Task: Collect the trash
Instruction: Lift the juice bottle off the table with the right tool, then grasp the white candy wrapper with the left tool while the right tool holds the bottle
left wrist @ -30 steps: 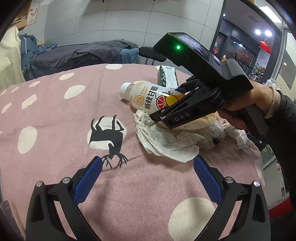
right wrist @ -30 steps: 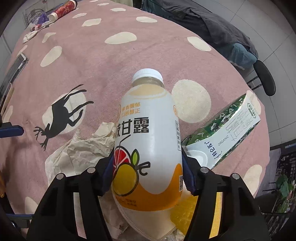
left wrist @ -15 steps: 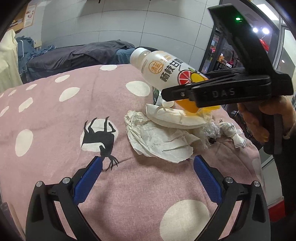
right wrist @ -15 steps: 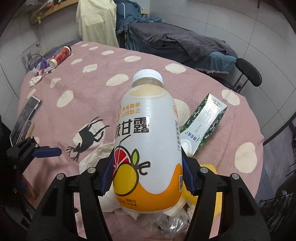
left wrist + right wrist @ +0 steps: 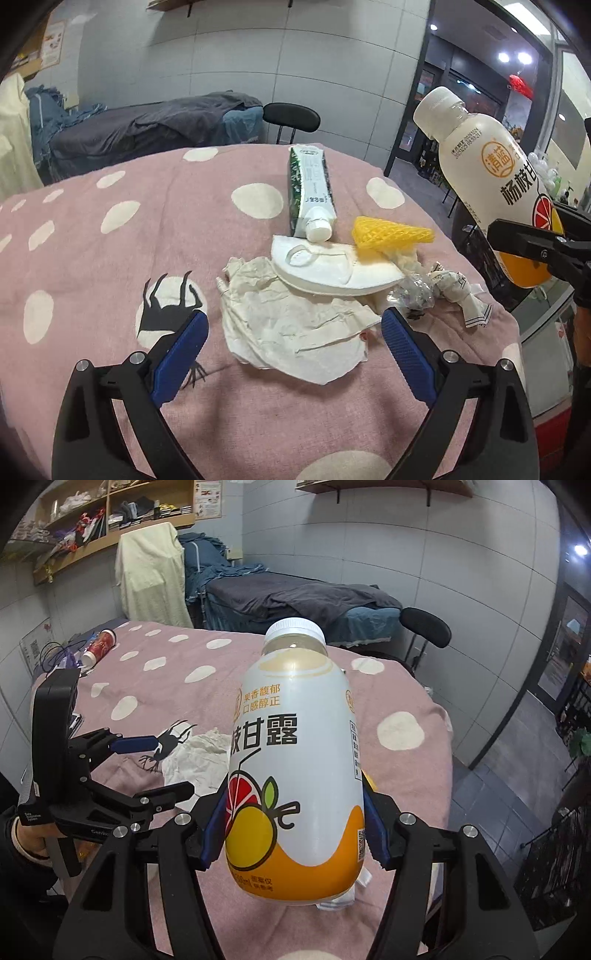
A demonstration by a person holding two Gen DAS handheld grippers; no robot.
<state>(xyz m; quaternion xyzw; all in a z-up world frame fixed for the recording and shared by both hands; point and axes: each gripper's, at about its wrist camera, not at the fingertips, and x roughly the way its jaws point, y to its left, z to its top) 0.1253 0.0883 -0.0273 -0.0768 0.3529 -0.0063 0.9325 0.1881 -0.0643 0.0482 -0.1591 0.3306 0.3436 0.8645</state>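
So in the left wrist view, the left gripper [image 5: 293, 345] sat at the bottom of the frame with its blue pads spread wide. The jaws had just been closing a touch, and nothing was pinched between them; the crumpled white paper [image 5: 291, 332] just lay on the cloth in the gap. Right behind the paper, middle of the frame, a white face mask [image 5: 332, 271] overlapped its far edge. To the right of that was a yellow foam net [image 5: 391, 234], resting partly on the mask, plus a clear crinkly wrapper [image 5: 412, 295] and a twisted white wrapper [image 5: 461, 291] near the table's right edge. Further back, a green and white carton [image 5: 310, 194] lay on its side, cap end toward the mask. All of this was on a pink tablecloth [image 5: 110, 266] with cream dots and a black deer print [image 5: 166, 306].

Over at the right edge of that view, the drink bottle [image 5: 491, 184] was up in the air, tilted with its white cap toward the upper left, clear of the table.

The right wrist view showed it better: the right gripper [image 5: 293, 830] had both blue pads pressed on the lower sides of the bottle [image 5: 295, 760], cap pointing away. The left gripper [image 5: 147, 768] was at the middle left, a hand [image 5: 29, 836] on its handle at lower left. Far back at upper left, a red cup [image 5: 99, 646] lay on the cloth.
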